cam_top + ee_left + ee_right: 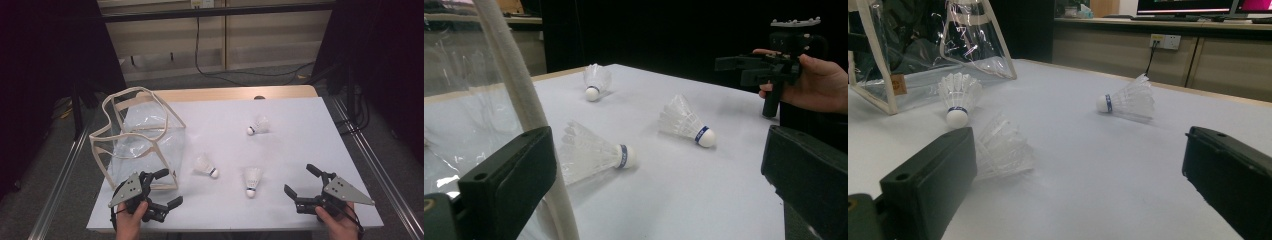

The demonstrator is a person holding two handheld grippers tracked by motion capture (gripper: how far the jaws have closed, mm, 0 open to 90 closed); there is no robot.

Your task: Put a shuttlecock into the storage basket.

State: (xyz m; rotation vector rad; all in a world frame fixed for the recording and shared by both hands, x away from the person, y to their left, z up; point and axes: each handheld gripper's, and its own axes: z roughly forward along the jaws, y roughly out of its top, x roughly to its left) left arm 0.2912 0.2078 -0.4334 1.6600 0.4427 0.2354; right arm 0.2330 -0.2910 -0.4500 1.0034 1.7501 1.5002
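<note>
Three white feathered shuttlecocks lying on the white surface [300, 130]: near-left one [205, 166], near-middle one [252, 179], far one [258, 125]. Left hand-held gripper [168, 188] and right hand-held gripper [301, 181] both gaping wide, holding nothing, hovering at near edge. Clear plastic bag with cream trim [137, 137] standing just beside left hand-held gripper, its strap crossing the left gripper view. Near-middle shuttlecock's cork hiding behind a jaw in right gripper view.
</note>
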